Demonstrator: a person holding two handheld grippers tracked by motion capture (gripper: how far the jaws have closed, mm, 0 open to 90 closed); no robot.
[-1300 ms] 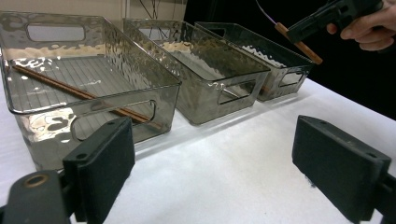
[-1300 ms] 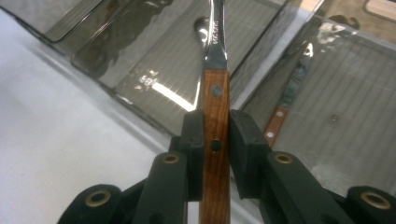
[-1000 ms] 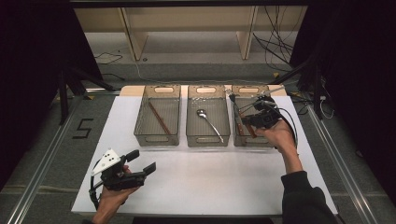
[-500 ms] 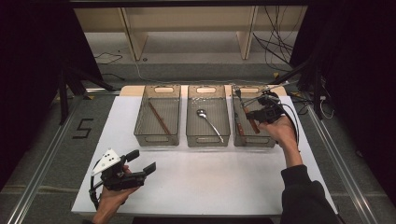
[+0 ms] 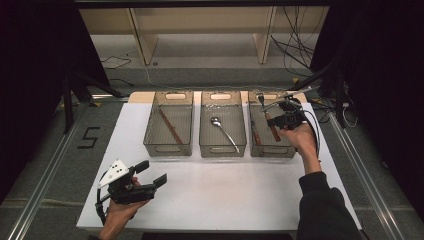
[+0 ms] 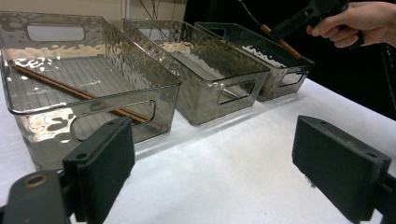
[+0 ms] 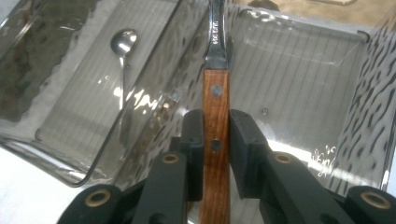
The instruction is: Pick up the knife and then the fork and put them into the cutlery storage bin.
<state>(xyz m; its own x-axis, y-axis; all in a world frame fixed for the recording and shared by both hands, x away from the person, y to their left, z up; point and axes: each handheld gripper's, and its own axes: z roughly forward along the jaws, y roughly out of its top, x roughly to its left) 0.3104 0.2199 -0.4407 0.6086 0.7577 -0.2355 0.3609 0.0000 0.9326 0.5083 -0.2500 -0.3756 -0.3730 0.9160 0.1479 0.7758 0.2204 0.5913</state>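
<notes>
Three clear bins stand in a row at the table's far side. Above the right bin [image 5: 272,151], my right gripper [image 5: 281,121] [image 7: 216,126] is shut on the wooden handle of a steel utensil [image 7: 215,44]; its blade points ahead over the bin's ribbed floor. A second wood-handled utensil [image 5: 256,134] lies in that bin. The middle bin [image 5: 222,150] holds a spoon [image 5: 222,130] [image 7: 122,44]. One brown chopstick [image 5: 170,126] [image 6: 56,86] rests in the left bin [image 5: 168,150]. My left gripper [image 5: 153,172] [image 6: 212,154] hovers open near the front left, nothing between its pads.
The white table top [image 5: 225,195] lies bare between the bins and the front edge. Cables [image 5: 300,50] trail on the floor behind the table. A dark rail [image 5: 45,185] runs along the left side, and the right gripper [image 6: 299,18] hangs above the far bin.
My right gripper has shifted a little farther back and right over the right bin, still holding the utensil. The left gripper has stayed put.
</notes>
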